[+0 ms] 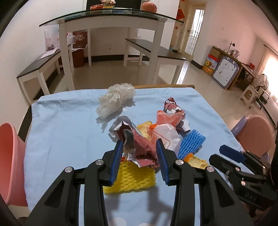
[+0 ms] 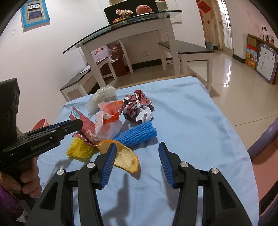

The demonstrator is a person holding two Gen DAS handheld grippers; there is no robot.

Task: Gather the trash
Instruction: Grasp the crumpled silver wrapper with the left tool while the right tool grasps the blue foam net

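A pile of trash lies on the blue-clothed table [image 1: 60, 139]. My left gripper [image 1: 139, 143] stands open around a crumpled red wrapper [image 1: 140, 147]; its pads do not visibly press on it. The wrapper lies on a yellow foam net [image 1: 132, 177]. Behind are an orange-white plastic bag [image 1: 165, 128], a blue foam net [image 1: 191, 144], crumpled red-white paper [image 1: 173, 107] and clear bubble wrap [image 1: 115, 100]. My right gripper [image 2: 137, 144] is open over bare cloth, its left finger beside an orange peel [image 2: 126, 160]. The left gripper [image 2: 79, 123] shows side-on at the wrapper [image 2: 86, 132].
A pink bin [image 1: 10, 161] stands off the table's left edge. A pink chair [image 1: 255, 133] is at the right edge. A glass-topped table [image 1: 111, 15] and dark benches stand beyond the far edge. A person's hand [image 2: 29, 180] holds the left gripper's handle.
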